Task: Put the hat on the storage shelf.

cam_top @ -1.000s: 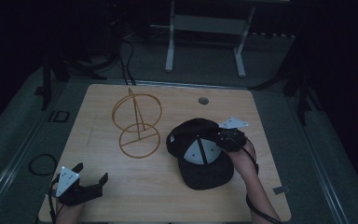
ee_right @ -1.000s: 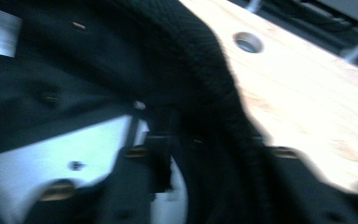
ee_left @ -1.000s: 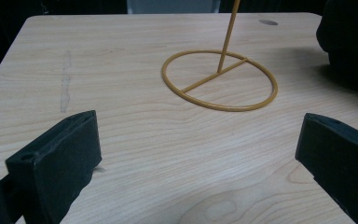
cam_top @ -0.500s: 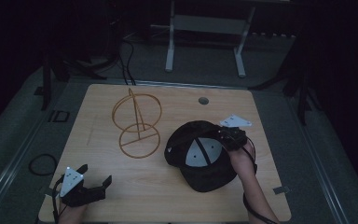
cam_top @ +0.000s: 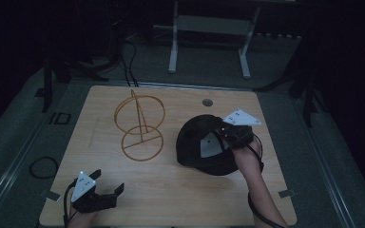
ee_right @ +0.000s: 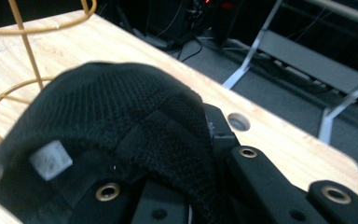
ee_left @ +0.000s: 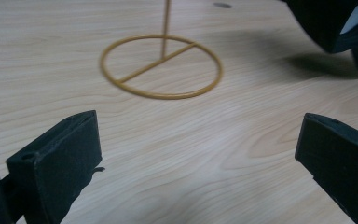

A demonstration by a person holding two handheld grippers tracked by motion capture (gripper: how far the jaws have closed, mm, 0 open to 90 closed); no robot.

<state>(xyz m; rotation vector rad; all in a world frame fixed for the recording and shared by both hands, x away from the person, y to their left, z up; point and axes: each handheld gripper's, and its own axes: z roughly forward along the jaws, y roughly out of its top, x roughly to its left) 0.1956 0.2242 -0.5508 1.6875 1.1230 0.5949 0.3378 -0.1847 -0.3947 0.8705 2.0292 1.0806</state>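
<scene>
Grip comes first: the right gripper [cam_top: 224, 134] has just been closing and is clamped on the rim of the black cap [cam_top: 197, 142], which hangs tilted from it, crown toward the wire hat stand [cam_top: 140, 124] off to its left. The lifting step looks under way. Next, probably, the cap goes over the stand's top ring. The left gripper [cam_top: 105, 191] idles wide apart, holding nothing, near the table [cam_top: 171, 199] edge.

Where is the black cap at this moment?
In the high view the black cap is on the table's right half, gripped by the right gripper, right of the gold wire stand.
</scene>
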